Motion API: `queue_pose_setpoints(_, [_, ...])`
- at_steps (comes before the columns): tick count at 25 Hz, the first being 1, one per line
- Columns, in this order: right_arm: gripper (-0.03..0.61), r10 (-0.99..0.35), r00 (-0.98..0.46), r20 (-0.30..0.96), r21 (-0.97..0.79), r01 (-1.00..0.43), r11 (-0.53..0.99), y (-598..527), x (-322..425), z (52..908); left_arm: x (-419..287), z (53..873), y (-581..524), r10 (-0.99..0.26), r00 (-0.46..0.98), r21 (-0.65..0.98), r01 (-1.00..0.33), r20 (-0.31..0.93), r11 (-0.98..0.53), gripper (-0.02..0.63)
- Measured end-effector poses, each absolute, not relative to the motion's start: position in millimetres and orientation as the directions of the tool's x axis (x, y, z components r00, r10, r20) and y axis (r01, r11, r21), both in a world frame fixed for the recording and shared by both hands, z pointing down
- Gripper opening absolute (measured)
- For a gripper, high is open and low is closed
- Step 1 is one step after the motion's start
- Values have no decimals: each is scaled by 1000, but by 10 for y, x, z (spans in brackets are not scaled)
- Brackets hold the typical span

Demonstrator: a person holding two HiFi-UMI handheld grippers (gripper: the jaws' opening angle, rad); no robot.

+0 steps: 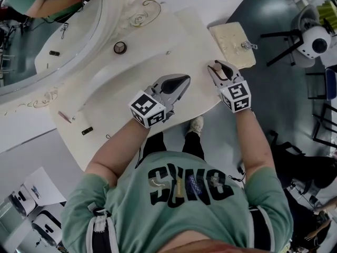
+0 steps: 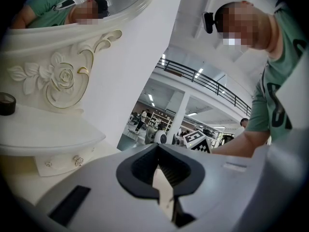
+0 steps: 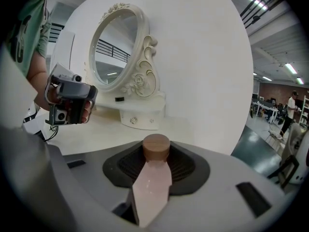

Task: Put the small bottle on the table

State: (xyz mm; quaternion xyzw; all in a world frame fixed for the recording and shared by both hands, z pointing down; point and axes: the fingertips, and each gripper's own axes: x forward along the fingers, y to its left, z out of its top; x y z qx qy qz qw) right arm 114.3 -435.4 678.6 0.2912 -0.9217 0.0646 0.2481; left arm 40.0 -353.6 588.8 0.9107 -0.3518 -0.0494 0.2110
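A small pink bottle [image 3: 150,185] with a round wooden cap [image 3: 156,147] stands upright between the jaws of my right gripper [image 3: 155,167], which is shut on it. In the head view the right gripper [image 1: 219,71] hovers with the bottle [image 1: 216,66] over the right edge of the cream dressing table [image 1: 116,101]. My left gripper [image 1: 179,82] hangs over the table's front middle, jaws drawn together with nothing in them. In its own view the left gripper [image 2: 162,172] shows only a thin slit between the pads.
An oval mirror [image 1: 42,30] in a carved frame stands at the table's back left, above a raised shelf with a small round tin [image 1: 120,47]. A cream cushioned stool [image 1: 233,44] sits right of the table. Small items [image 1: 87,131] lie near the front left edge.
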Motion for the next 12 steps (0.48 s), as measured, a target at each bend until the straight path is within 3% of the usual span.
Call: queue_pose_setpoints(12, [127,-511,-706,490,29,-573,819,-4355,1142,6784,358,5866,-3459,-667,744,420,-622,50,-662,8])
